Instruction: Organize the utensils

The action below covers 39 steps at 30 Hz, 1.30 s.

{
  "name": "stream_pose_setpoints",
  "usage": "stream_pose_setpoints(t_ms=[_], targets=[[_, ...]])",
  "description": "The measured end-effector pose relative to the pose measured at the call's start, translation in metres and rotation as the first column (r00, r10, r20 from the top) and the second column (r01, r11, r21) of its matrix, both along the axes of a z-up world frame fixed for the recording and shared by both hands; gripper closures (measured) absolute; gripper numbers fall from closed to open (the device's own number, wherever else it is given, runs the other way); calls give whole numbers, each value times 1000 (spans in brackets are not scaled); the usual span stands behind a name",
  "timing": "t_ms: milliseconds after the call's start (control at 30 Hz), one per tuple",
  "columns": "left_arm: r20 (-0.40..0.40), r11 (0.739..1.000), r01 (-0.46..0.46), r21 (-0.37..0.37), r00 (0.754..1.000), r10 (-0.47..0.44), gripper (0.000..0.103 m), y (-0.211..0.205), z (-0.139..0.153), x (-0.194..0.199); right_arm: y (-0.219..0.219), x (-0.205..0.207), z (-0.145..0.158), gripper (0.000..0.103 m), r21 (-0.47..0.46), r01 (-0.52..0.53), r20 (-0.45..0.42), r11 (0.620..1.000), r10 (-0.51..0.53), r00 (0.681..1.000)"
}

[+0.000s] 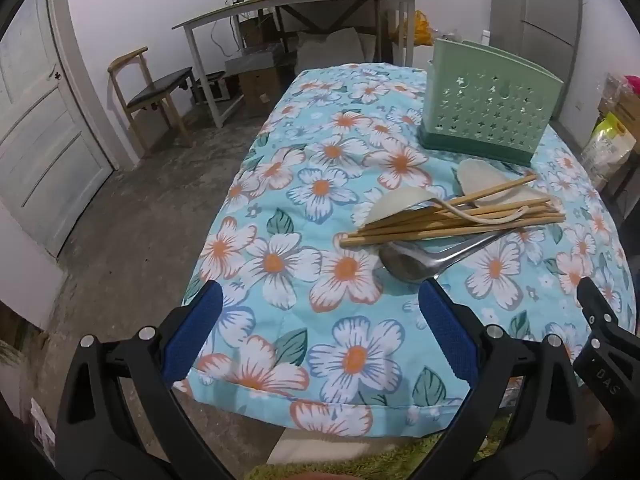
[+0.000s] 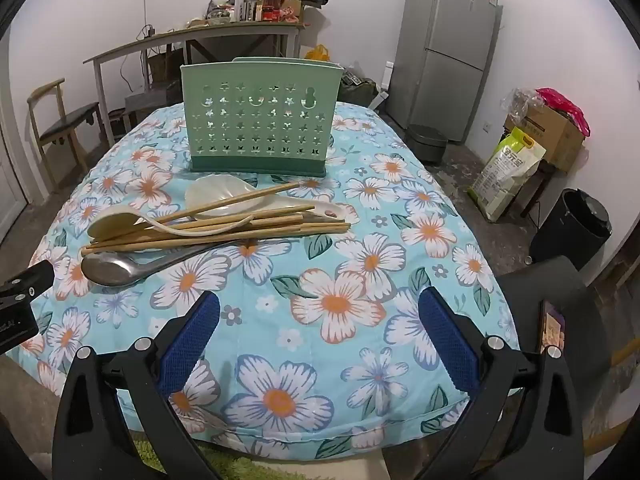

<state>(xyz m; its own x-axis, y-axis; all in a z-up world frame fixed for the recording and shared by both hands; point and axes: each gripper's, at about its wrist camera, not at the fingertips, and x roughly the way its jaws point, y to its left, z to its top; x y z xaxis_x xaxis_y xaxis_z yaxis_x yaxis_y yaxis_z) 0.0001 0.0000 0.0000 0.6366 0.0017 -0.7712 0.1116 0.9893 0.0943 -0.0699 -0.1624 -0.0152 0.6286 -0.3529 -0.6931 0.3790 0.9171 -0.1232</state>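
A pile of utensils lies on the floral tablecloth: several wooden chopsticks [image 1: 460, 220] [image 2: 224, 230], two white spoons [image 1: 394, 204] [image 2: 224, 196] and a metal spoon [image 1: 412, 264] [image 2: 116, 268]. A green perforated utensil holder [image 1: 490, 116] [image 2: 258, 120] stands upright behind the pile. My left gripper [image 1: 320, 320] is open and empty, near the table's front edge, left of the pile. My right gripper [image 2: 320, 320] is open and empty, in front of the pile.
The floral-covered table [image 1: 280, 264] [image 2: 360, 280] drops off at its front and left edges. A chair [image 1: 152, 96], a cluttered side table [image 2: 192, 36], a fridge [image 2: 448, 48], bags and a dark bin [image 2: 572, 228] stand around the room.
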Motion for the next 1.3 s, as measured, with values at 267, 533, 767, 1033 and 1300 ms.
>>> stream_pose_setpoints(t_ms=[267,533,767,1033,1300], targets=[[7,1000,-1,-5,1000,1,8,-8,9,0,-1,0,3,6,2,2,6,1000,-2,1000],[13,1000,11,-16,1000,-10,8,-10,8,-3,-2,0,2,6,2,5,6,1000,-5,1000],[15,999,23,-23,1000,-22,8,-6,4,-2,-2,0,3,6,2,3,5,1000,-3,1000],[9,999,18,-29,1000,-18,8,-3,1,-1,-2,-1,4,6,3,9,6,1000,-9,1000],[8,999,19,-28,1000,-19,8,-2,1,-1,-2,-3,5,6,5,10,10,1000,-10,1000]])
